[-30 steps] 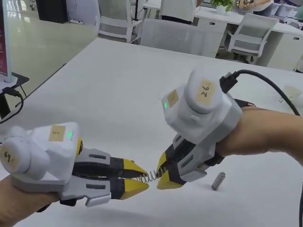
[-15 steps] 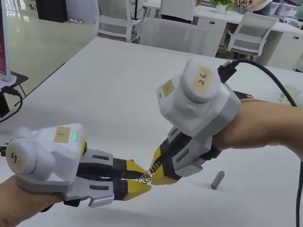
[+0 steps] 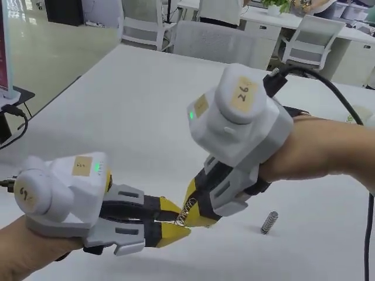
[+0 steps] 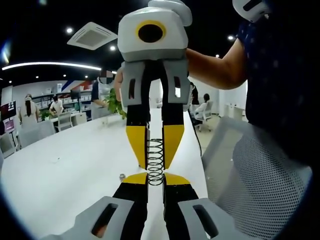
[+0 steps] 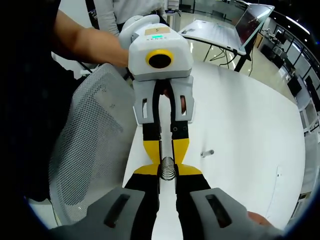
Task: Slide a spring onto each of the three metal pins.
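Low over the white table (image 3: 117,111), my left gripper (image 3: 177,226) is shut on a thin metal pin, which is mostly hidden. My right gripper (image 3: 192,214) comes down from the upper right, shut on a spring (image 3: 186,213) that lies in line with the left tips. In the left gripper view the spring (image 4: 155,161) stands upright, running from my own tips (image 4: 155,180) up between the right gripper's yellow fingers (image 4: 136,145). The right gripper view looks at the spring (image 5: 168,168) end-on, between its own jaws. A second spring (image 3: 269,222) lies loose on the table to the right.
A black cable (image 3: 328,88) trails from the right gripper across the table. White office chairs (image 3: 304,44) stand beyond the far edge. A grey mesh chair (image 5: 90,130) is close by the table's near edge. A small metal piece (image 5: 207,152) lies on the table.
My right gripper has come down and to the left, bringing the spring up against the left gripper's tips. The gap between the two grippers has closed.
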Demonstrator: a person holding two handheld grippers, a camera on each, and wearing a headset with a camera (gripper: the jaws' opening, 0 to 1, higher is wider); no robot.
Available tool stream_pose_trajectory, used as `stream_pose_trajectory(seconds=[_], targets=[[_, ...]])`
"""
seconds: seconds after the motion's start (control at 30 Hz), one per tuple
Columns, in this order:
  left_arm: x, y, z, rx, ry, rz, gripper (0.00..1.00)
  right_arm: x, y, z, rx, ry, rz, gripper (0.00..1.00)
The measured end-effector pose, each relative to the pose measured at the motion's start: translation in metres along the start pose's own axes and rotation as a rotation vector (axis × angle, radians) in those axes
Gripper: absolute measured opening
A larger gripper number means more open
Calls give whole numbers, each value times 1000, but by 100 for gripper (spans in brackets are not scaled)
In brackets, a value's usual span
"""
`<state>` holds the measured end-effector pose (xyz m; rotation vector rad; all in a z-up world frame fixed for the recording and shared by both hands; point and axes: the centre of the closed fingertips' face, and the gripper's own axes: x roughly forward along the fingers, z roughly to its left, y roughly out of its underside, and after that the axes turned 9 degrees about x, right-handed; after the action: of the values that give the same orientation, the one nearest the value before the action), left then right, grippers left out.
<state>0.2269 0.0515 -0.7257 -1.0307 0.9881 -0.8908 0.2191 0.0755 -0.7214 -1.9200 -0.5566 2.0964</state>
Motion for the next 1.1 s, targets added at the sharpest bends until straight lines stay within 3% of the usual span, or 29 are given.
stream_pose_trajectory(seconds=[0.47,0.73,1.1], targets=[[1,2,2,-12,-8,0,6,3,2,-4,-17,8,32,8],[-3,8,5,-51,-21,13,17,2,1,-7,-22,14,40,8],[-19,21,10,-124,-81,43,35,-1,1,-15,-10,27,34,8]])
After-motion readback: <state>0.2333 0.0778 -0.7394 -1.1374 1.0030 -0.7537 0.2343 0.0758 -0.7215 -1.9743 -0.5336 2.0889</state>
